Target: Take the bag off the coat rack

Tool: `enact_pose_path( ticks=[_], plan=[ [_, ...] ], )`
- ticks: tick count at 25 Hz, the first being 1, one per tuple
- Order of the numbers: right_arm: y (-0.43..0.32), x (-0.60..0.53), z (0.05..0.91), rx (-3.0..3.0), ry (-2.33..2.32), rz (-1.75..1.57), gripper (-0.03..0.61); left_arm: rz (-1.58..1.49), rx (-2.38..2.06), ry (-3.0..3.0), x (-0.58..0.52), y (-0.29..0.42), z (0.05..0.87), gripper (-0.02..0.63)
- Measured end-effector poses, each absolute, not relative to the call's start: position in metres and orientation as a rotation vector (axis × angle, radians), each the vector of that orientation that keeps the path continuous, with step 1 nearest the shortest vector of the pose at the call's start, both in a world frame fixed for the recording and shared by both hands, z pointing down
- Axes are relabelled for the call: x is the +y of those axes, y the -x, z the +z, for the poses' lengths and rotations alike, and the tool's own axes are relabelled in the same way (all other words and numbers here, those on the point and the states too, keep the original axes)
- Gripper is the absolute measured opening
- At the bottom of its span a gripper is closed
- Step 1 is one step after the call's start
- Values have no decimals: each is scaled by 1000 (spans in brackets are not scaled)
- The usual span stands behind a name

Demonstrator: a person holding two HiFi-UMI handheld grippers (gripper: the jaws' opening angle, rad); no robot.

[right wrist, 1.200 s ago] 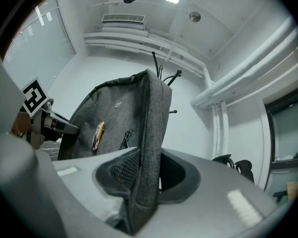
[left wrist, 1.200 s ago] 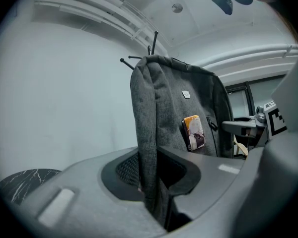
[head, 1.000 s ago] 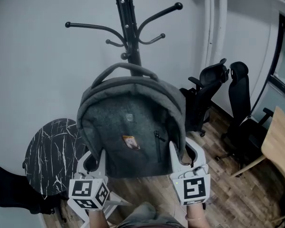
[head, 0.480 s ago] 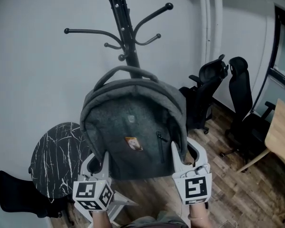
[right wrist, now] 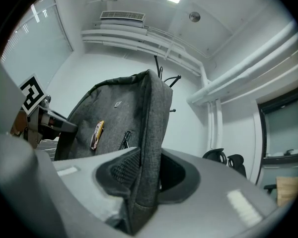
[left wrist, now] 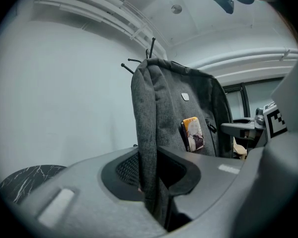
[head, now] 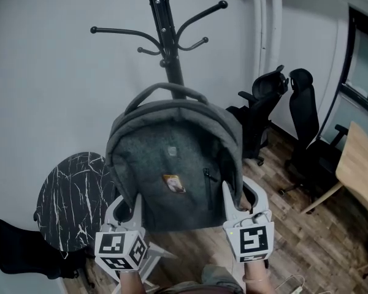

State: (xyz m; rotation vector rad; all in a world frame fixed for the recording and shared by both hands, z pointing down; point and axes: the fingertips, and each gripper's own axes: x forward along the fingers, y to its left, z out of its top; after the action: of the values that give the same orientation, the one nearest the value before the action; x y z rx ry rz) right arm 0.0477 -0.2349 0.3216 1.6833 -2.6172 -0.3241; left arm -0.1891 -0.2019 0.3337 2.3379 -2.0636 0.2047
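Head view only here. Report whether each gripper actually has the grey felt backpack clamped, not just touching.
Observer: Left gripper view: the fingers of the left gripper press on the side edge of the grey felt backpack, with the fabric squeezed between them.
Operator: Now the other side.
Observer: Right gripper view: the right gripper is clamped on the opposite side edge, and the fabric runs up from between its fingers.

Fingers around bag (grey fabric)
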Motion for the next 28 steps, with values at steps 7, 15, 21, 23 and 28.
enact_pose_path(
  ticks=[7,15,21,23,28],
  plan=[
    [-44,-208,325,-2587,-1700,-316,101,192,-2033,-2354,-179,193,338,69],
    [-37,-179,329,-2565,-1706,-325,101,177,-2016,-2366,-154,200,344,69],
    [-35,-159,328,-2560,-1726,-328,100,162,-2005,-2381,-135,202,343,69],
    [-35,-152,328,-2557,-1726,-333,101,161,-2002,-2383,-129,203,344,69],
    [-36,-134,330,-2552,-1730,-331,100,152,-1998,-2391,-113,201,345,69]
  ],
)
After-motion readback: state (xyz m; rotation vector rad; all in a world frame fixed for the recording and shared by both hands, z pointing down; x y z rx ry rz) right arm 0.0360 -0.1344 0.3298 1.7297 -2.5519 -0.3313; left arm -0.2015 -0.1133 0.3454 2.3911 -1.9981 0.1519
